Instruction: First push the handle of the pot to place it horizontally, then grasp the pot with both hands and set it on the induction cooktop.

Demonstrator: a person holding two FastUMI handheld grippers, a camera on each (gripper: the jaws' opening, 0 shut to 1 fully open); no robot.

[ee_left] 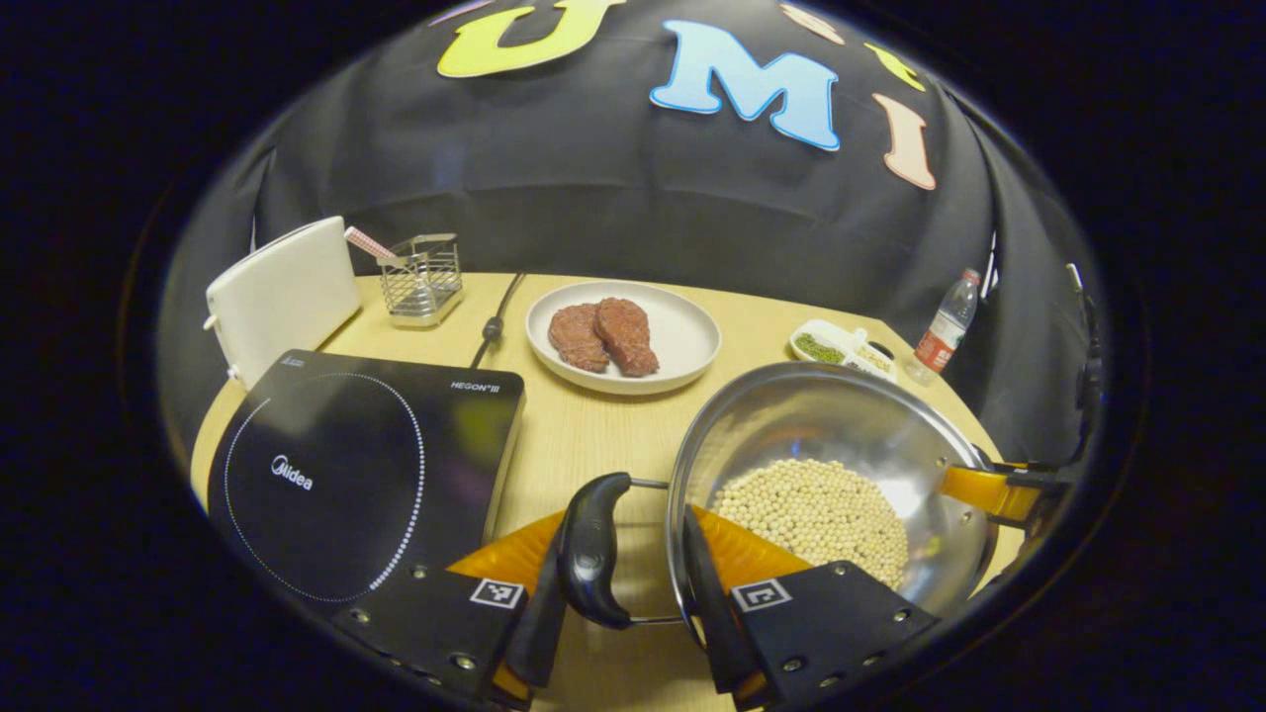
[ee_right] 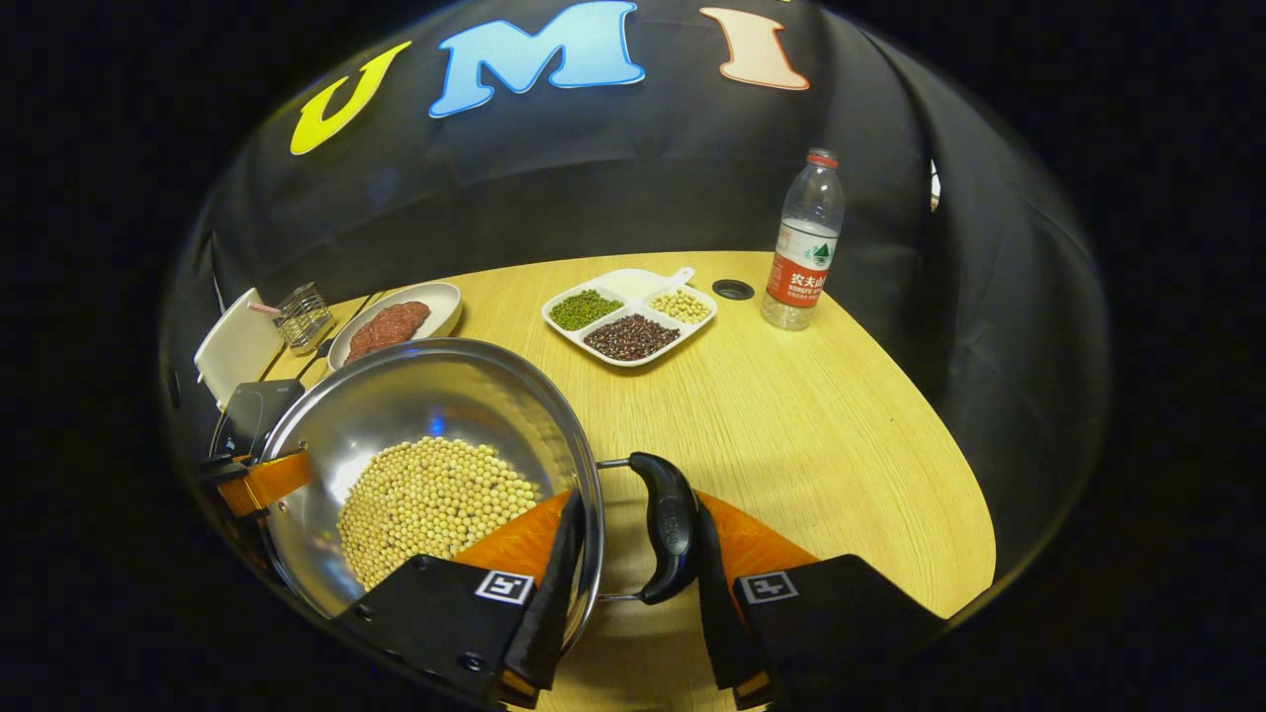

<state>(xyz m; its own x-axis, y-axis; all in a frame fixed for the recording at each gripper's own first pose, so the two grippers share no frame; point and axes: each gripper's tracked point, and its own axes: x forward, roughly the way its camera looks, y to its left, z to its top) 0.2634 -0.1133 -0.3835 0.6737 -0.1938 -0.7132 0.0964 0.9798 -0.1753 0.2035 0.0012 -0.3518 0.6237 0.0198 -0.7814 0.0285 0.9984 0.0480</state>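
I see the steel pot (ee_left: 841,435), round and shiny, holding a heap of pale beans (ee_left: 816,514), with a black loop handle (ee_left: 593,549) on each side. The black glass induction cooktop (ee_left: 366,475) lies flat at its nine o'clock, apart from it.

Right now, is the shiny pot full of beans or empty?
Partly full. The pot holds a heap of pale round beans over its bottom, and bare shiny metal shows on the wall above them.
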